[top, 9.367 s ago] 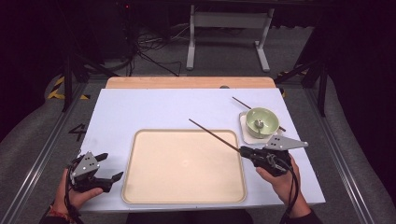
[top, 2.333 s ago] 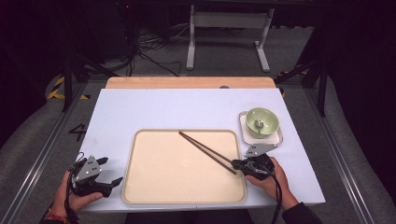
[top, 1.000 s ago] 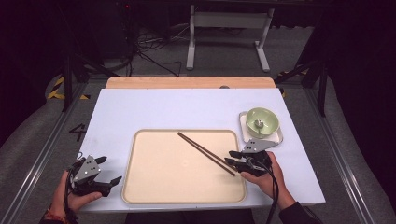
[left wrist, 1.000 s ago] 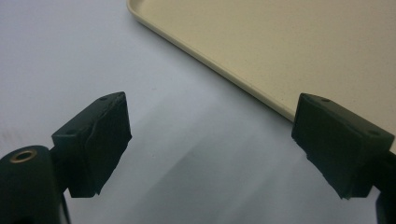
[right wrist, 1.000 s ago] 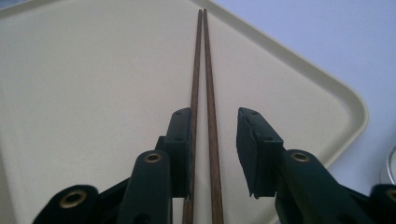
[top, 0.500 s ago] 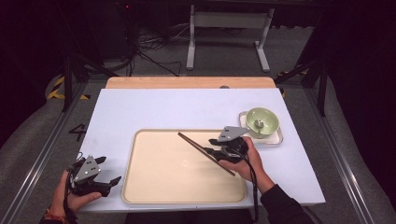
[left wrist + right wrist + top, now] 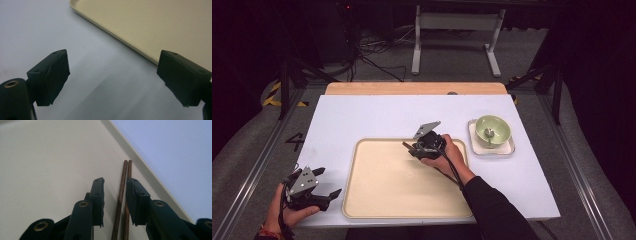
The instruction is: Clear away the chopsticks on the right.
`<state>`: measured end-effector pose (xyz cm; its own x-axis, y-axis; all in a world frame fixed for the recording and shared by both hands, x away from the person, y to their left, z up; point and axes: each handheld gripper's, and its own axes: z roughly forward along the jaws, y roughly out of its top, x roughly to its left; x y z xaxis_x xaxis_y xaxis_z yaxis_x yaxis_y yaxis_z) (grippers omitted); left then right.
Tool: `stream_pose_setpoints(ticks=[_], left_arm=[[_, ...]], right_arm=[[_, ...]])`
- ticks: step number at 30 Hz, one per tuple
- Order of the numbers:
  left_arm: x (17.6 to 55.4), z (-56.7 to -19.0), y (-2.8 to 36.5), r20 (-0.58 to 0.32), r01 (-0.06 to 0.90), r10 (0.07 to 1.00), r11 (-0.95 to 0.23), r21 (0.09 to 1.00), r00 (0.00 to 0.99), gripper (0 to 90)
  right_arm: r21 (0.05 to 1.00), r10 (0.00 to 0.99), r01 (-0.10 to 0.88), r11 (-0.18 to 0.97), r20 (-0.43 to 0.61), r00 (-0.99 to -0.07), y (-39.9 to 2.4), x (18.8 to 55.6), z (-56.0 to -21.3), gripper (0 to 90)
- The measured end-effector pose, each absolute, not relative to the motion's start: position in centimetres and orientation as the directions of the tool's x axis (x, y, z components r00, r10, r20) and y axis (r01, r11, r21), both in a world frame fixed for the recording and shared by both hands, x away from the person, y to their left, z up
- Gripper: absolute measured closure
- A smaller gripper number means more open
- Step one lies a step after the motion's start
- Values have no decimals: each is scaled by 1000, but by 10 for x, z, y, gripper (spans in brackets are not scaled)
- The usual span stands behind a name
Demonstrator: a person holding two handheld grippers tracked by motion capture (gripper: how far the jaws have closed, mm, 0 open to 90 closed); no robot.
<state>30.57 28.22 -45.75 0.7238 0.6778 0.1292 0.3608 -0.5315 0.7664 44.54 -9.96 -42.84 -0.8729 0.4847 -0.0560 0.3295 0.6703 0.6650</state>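
A pair of brown chopsticks (image 7: 123, 180) lies side by side on the cream tray (image 7: 382, 190), close to its far rim. In the high view my right gripper (image 7: 411, 149) sits over them, so just their tip (image 7: 404, 145) pokes out. My right gripper (image 7: 115, 180) straddles the chopsticks. Its jaws have just been closing, but a gap remains beside the left pad (image 7: 99, 192), so it is open. My left gripper (image 7: 328, 182) rests at the table's front left, open (image 7: 112, 77) over bare table beside the tray's edge (image 7: 140, 47).
A green bowl (image 7: 493, 129) stands on a small white square plate (image 7: 507, 149) to the right of the tray. The white table top (image 7: 362, 120) ends in a wooden strip at the back. Dark floor with stands and cables surrounds the table.
My right hand has moved left and away from the tray's right edge, along the chopsticks to their far end. The left hand has stayed put.
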Motion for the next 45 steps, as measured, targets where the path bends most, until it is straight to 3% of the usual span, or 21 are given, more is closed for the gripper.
stream_pose_setpoints(ticks=[9, 16, 22, 45], left_arm=[[305, -458, 281, 129, 360, 675, -534, 765, 727, 120], [306, -459, 281, 127, 361, 671, -538, 761, 731, 121], [307, -460, 280, 124, 368, 674, -538, 758, 728, 121], [307, -460, 278, 121, 369, 670, -540, 757, 732, 121]], right_arm=[[629, 541, 404, 664, -31, -841, -97, 462, -442, 684], [626, 558, 412, 662, -44, -829, -97, 463, -443, 723], [623, 562, 415, 663, -49, -825, -97, 463, -442, 807], [635, 672, 510, 580, -18, -741, -112, 454, -443, 831]])
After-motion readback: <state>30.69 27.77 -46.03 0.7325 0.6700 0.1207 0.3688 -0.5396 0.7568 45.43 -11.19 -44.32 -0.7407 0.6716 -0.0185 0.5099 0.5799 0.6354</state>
